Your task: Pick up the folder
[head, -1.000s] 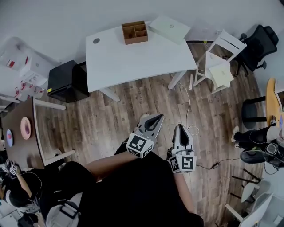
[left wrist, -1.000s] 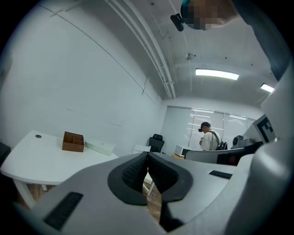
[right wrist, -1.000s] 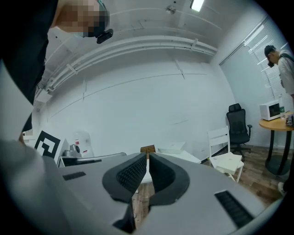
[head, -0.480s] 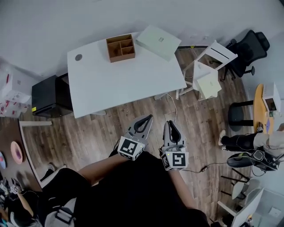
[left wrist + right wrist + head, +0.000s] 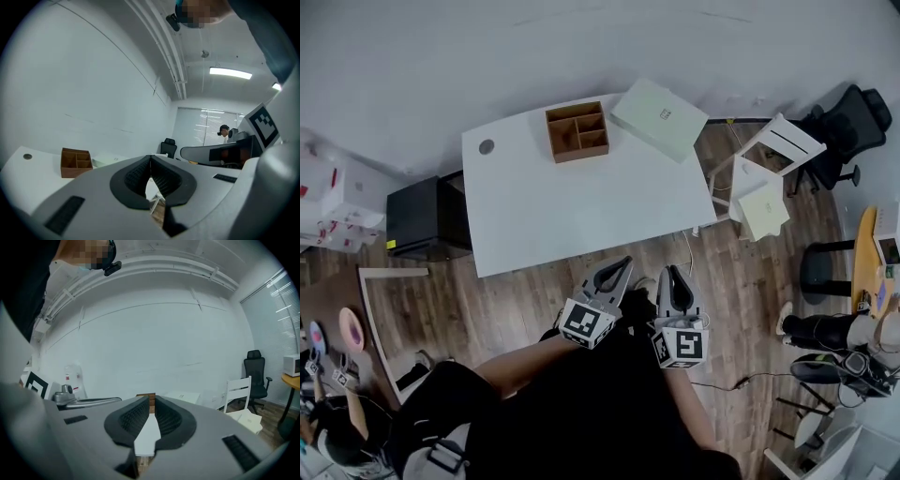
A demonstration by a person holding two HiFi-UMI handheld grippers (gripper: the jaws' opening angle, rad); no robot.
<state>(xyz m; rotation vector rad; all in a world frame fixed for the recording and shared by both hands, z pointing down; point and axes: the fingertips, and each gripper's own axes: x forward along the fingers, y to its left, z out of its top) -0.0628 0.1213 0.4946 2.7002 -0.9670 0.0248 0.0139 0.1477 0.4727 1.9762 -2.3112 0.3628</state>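
closer than a second ago, the folder [image 5: 659, 118] lies flat on the far right corner of the white tabletop [image 5: 572, 211]. it sits just beside a wooden tray [image 5: 577, 132] and seems to jut past the edge. both tools have come up to the near edge. the left tool [image 5: 622, 264] and right tool [image 5: 673, 273] are each clenched on nothing and point toward the tabletop. this looks like the approach step. next, a tool likely has to reach across, unclench, and catch the jutting corner.
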